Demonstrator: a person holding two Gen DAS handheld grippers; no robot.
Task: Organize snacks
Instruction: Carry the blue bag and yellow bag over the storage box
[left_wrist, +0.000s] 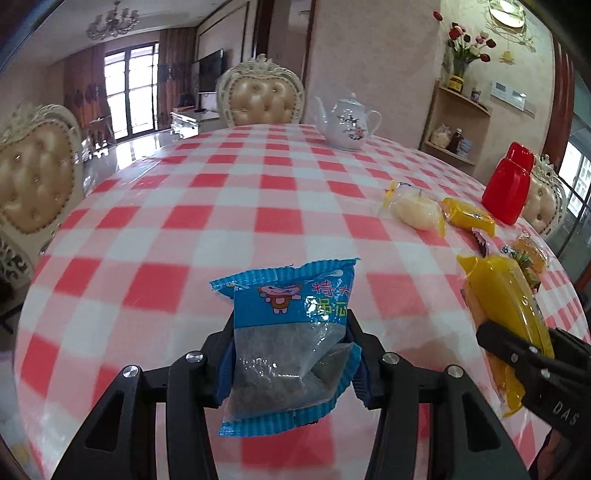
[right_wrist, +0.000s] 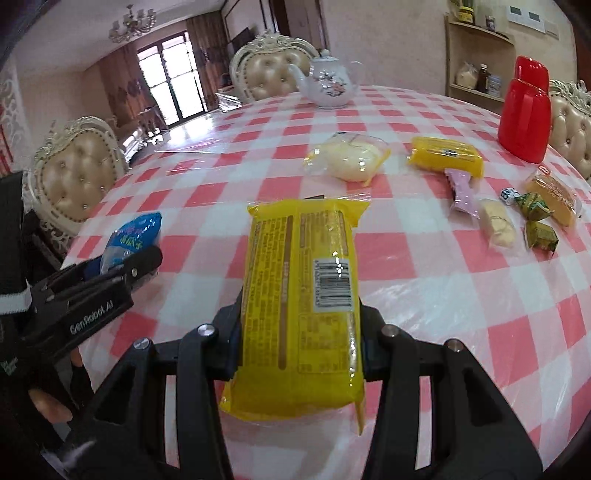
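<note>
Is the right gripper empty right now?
No, the right gripper is shut on a yellow snack pack, barcode side up, held above the checkered tablecloth.

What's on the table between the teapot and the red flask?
Nothing: in the right wrist view, only bare checked tablecloth runs from the teapot to the red flask. The loose snacks lie nearer the camera.

Red-and-white checked worktop (left_wrist: 258, 206); a tufted cream chair (left_wrist: 260, 98) at twelve o'clock, another chair (left_wrist: 35, 181) at nine. Bright windows (left_wrist: 129, 96) at eleven, chandelier (left_wrist: 110, 22) above, corner shelf (left_wrist: 458, 122) at two.
</note>
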